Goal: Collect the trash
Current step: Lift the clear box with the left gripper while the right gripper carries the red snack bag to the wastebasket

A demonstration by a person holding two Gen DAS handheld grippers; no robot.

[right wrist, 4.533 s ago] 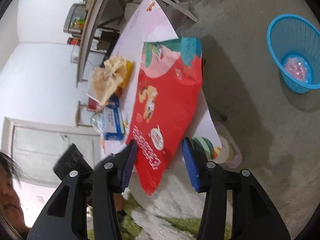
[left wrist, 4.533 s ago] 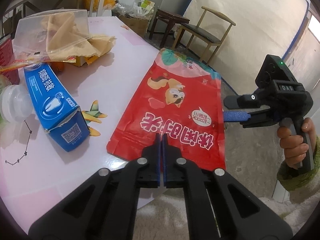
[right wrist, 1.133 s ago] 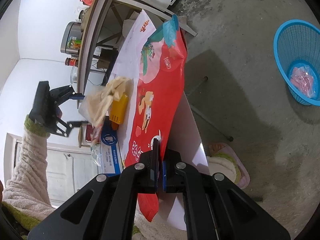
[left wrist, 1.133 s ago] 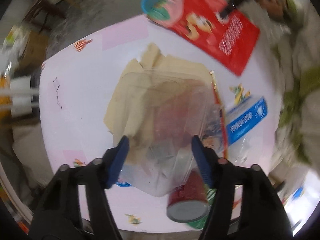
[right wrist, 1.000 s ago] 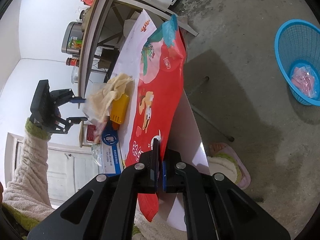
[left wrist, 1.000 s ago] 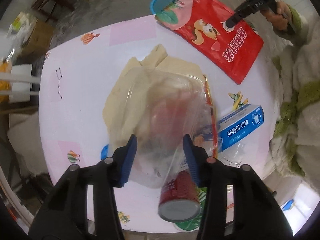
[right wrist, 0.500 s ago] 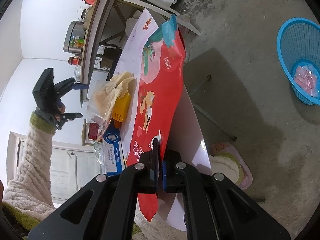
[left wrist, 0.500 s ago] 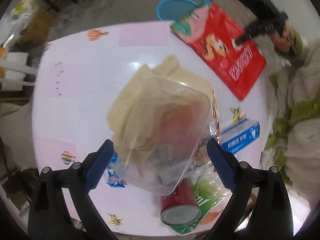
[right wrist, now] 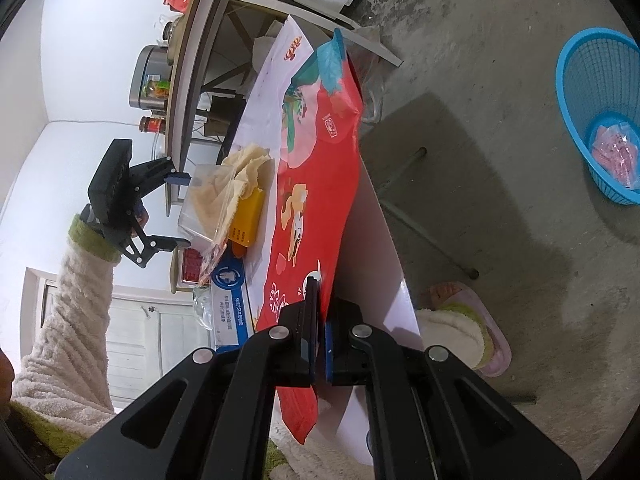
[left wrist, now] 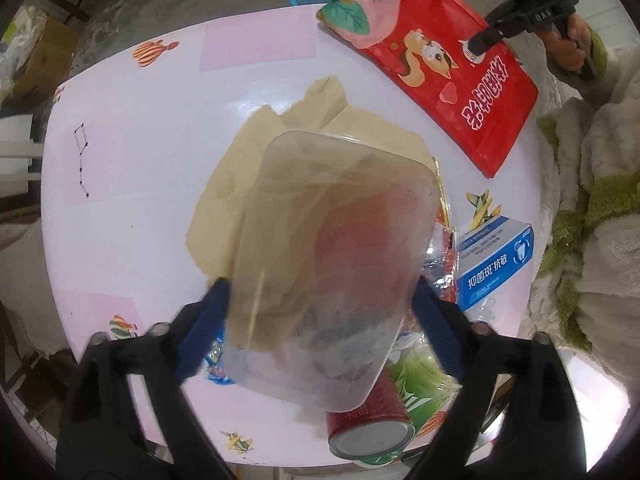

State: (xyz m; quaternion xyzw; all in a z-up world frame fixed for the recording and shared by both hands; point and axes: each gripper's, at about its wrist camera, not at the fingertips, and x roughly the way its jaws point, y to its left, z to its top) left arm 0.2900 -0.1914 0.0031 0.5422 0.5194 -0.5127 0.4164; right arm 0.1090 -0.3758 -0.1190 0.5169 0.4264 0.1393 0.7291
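The left gripper [left wrist: 320, 316], jaws spread and lately widening, straddles the clear plastic tub [left wrist: 328, 264] directly below; right jaws pinch the red snack bag [right wrist: 320, 184].

The left gripper [left wrist: 320, 312] points straight down, its blue pads standing on either side of the clear plastic container [left wrist: 332, 264]; the jaws have just eased inward a little, and whether the pads press its walls cannot be told. A cream fleece sleeve [right wrist: 76, 304] with a green cuff carries it. The right gripper [right wrist: 319, 312] slants downward, jaws clamped on the near edge of the red bag [right wrist: 316, 200].
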